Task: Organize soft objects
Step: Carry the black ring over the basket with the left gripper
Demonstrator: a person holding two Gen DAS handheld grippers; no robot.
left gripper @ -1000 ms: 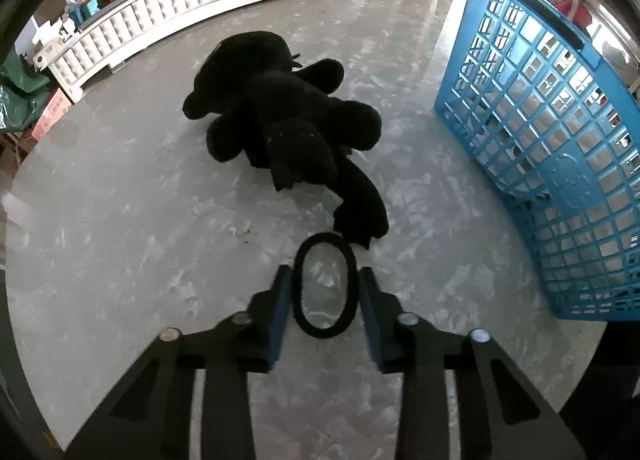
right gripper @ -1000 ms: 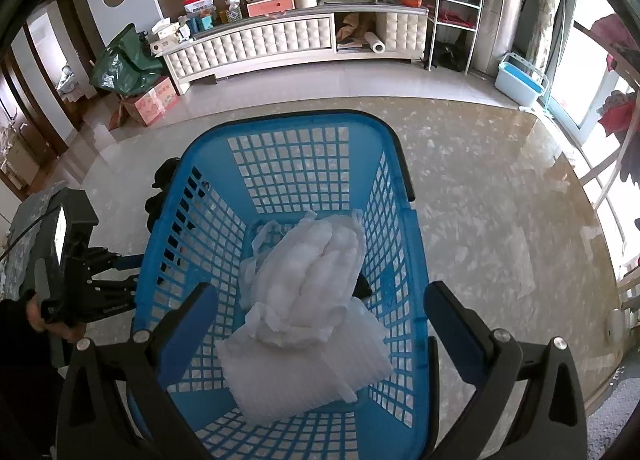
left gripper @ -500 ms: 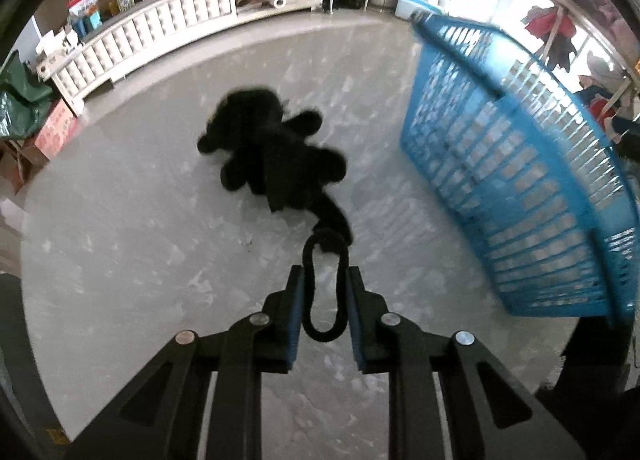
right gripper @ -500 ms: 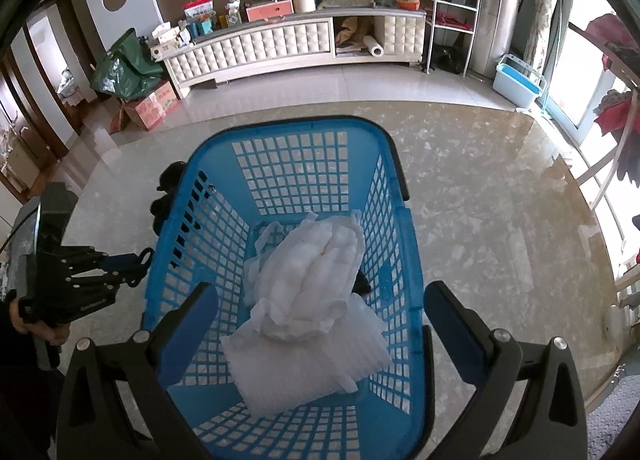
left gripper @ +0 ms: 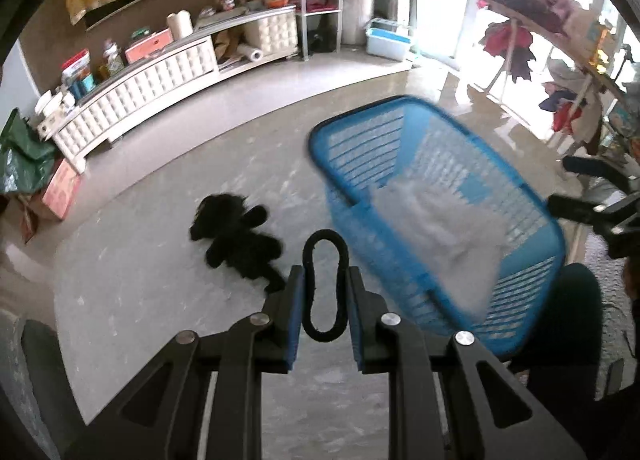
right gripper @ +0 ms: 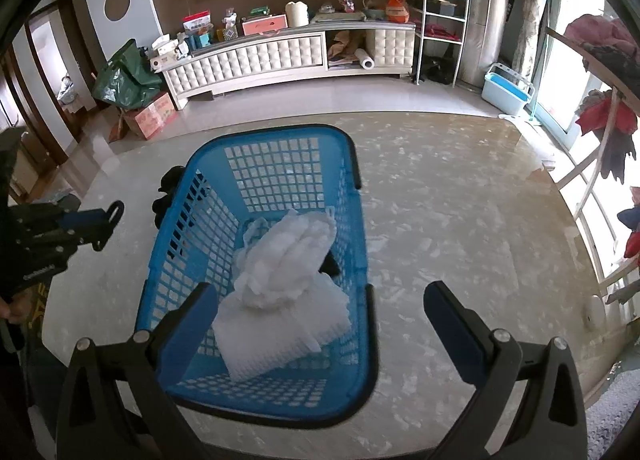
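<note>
**Operator:** Report left unit.

**Unit:** My left gripper (left gripper: 324,292) has its jaws clamped on a black elastic loop (left gripper: 324,284), pinched into a narrow oval between the pads. It is held above the floor (left gripper: 160,300), just beside the blue basket (left gripper: 400,272).

**Operator:** Right unit?

**Unit:** My right gripper (right gripper: 320,320) has its jaws wide apart, nothing between them, over the basket's near end.

**Operator:** Remaining items?

**Unit:** White cloths (right gripper: 288,280) lie inside the basket. A black plush toy (left gripper: 240,240) lies on the floor left of it. The left view is blurred, so its exact pose is uncertain.
</note>
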